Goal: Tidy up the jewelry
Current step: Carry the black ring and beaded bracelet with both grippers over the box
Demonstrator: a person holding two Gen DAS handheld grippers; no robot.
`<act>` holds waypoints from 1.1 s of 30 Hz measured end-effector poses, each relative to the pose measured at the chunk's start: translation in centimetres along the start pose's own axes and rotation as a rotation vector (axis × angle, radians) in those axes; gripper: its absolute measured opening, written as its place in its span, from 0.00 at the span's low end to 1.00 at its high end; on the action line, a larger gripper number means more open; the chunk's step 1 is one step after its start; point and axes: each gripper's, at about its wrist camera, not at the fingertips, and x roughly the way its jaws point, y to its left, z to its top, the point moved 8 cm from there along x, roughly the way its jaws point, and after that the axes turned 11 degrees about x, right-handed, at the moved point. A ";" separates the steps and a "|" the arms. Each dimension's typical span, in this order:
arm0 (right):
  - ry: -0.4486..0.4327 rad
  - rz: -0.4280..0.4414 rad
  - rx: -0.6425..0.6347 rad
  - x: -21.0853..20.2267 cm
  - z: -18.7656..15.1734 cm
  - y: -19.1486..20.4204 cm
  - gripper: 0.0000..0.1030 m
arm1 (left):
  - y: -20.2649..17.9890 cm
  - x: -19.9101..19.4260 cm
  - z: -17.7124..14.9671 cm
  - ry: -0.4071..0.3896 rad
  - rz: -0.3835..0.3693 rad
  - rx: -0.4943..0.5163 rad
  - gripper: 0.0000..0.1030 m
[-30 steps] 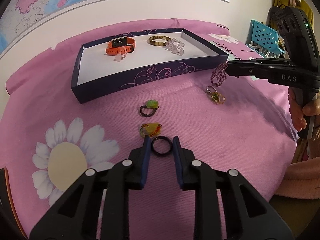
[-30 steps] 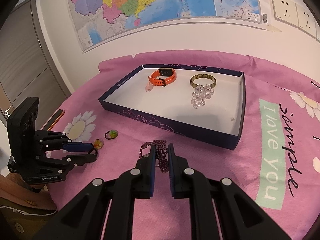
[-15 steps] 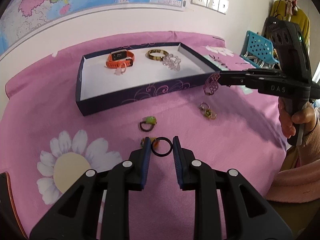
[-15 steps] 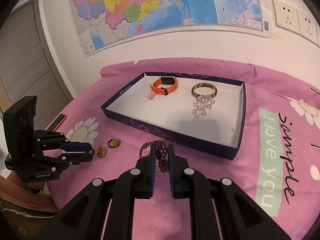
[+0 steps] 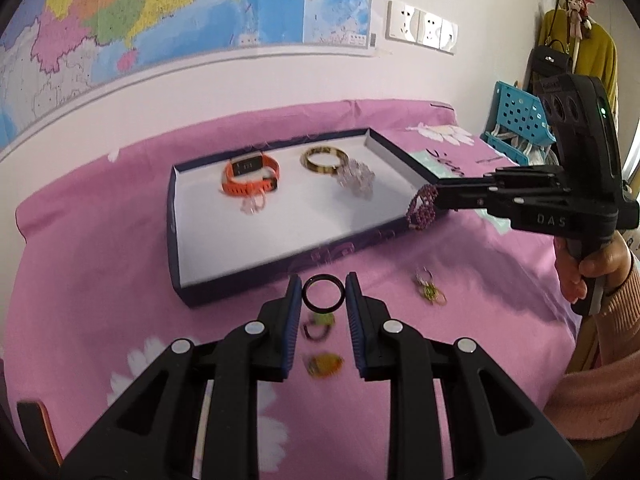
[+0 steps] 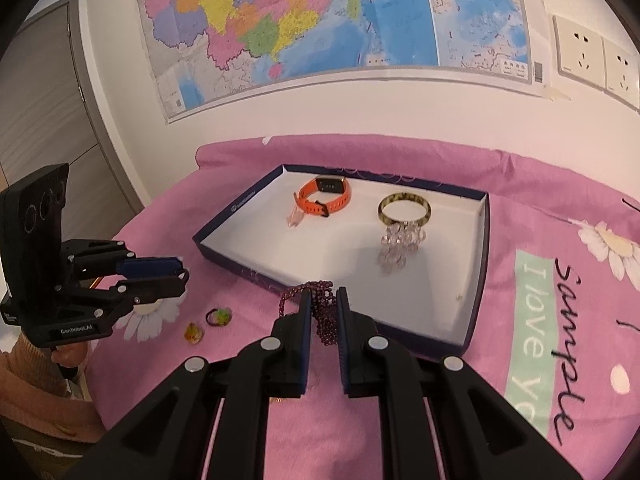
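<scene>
Both loads have come up off the pink-covered desk point(image 6: 520, 248) since a second ago: the left tongs point(image 5: 323, 290) clench a black ring point(image 5: 323, 293), the right tongs point(image 6: 323, 304) clench a purple bead bracelet point(image 6: 322, 312), both near the tray point(image 6: 482, 264), so dropping them in looks next. The tray holds four pieces, one orange watch band point(image 6: 325, 200), one bangle point(image 6: 404, 209), two clear crystal pieces. Three small pieces lie on the cloth.

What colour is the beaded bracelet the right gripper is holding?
Dark purple-maroon beaded bracelet; clearest in the right wrist view.
</scene>
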 end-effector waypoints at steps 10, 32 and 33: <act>-0.014 -0.022 0.000 1.1 2.4 -0.8 0.10 | 2.3 1.8 2.6 -0.013 0.019 0.000 0.22; 0.024 -0.053 0.069 5.3 4.2 -3.4 0.10 | 5.1 6.8 4.3 0.051 0.026 -0.043 0.22; 0.027 -0.054 0.072 5.5 4.2 -3.4 0.10 | 5.2 7.1 4.3 0.056 0.026 -0.045 0.22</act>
